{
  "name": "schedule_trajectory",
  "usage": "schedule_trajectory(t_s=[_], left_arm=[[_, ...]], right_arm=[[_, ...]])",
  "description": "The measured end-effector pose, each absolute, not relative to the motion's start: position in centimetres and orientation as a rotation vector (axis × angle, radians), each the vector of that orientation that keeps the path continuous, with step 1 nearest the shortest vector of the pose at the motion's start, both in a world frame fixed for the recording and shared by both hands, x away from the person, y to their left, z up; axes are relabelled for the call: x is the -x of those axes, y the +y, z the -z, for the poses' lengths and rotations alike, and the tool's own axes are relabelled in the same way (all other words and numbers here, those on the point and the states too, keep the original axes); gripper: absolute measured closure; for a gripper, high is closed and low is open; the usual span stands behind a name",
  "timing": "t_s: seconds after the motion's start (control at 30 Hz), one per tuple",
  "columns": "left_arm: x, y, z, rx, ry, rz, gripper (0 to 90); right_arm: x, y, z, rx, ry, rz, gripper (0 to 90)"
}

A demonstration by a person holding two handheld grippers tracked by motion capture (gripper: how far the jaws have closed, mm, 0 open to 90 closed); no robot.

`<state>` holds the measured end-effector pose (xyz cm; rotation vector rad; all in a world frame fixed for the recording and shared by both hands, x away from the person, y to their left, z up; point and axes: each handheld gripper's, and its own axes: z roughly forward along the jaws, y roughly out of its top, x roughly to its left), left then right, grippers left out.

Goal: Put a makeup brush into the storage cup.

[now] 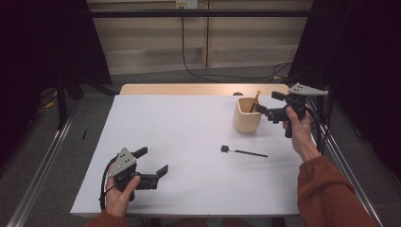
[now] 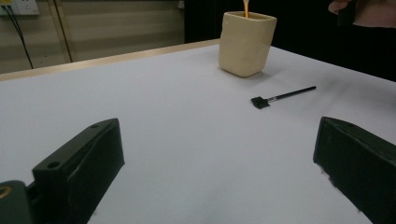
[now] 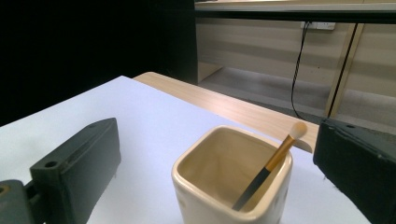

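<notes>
cup (image 1: 247, 116): we see a cream, square, rounded-corner cup at the desk's (image 1: 189, 156) far right | brush (image 3: 271, 161): black-and-gold handle, pale tip up, leaning in the cup | right hand-held gripper (image 1: 265, 105): wide, holding nothing, just beside the cup | left hand-held gripper (image 1: 152, 163): wide, holding nothing | black brush (image 1: 243, 152): flat on desk

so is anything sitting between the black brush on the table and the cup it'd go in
Nothing visible does. The black brush lies alone on the white table, with only bare surface between it and the cup. The right gripper hovers open beside the cup's rim.
</notes>
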<state>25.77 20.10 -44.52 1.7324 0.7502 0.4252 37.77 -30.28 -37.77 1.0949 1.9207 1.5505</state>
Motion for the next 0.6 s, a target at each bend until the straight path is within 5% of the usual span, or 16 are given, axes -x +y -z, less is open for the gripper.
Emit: schedule_trajectory(t_s=[0.6], left_arm=[[-25.7,20.1,44.4,-1.725,0.763,-0.422,1.7]], right_arm=[[-33.7,-31.9,38.6,-1.087,1.909,-1.543,2.0]])
